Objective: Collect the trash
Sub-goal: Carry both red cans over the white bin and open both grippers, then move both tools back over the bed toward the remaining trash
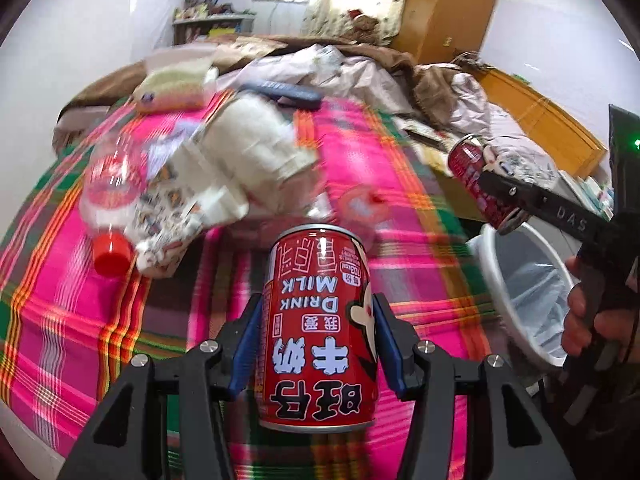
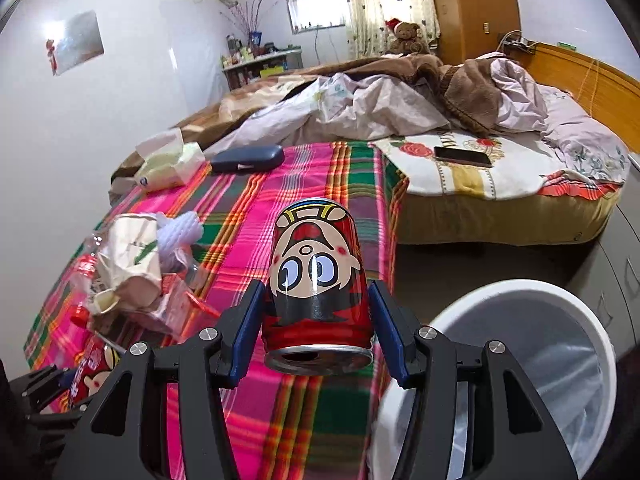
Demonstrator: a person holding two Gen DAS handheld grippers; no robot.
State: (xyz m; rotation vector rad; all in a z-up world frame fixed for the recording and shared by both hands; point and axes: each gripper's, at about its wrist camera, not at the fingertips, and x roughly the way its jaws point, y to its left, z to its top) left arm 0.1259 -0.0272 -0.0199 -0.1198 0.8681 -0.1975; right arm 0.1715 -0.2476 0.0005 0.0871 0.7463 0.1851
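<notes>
Cans clamped, one per tool: left tool (image 1: pixel 316 344), right tool (image 2: pixel 316 332). Best carried level toward white bin (image 2: pixel 560 304) at four o'clock, released only once directly above.

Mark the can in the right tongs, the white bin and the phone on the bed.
can in the right tongs (image 2: pixel 316 280), right wrist view, printed face on its side
white bin (image 2: pixel 520 286), right wrist view, far rim
phone (image 2: pixel 463 156), right wrist view, dark screen
</notes>
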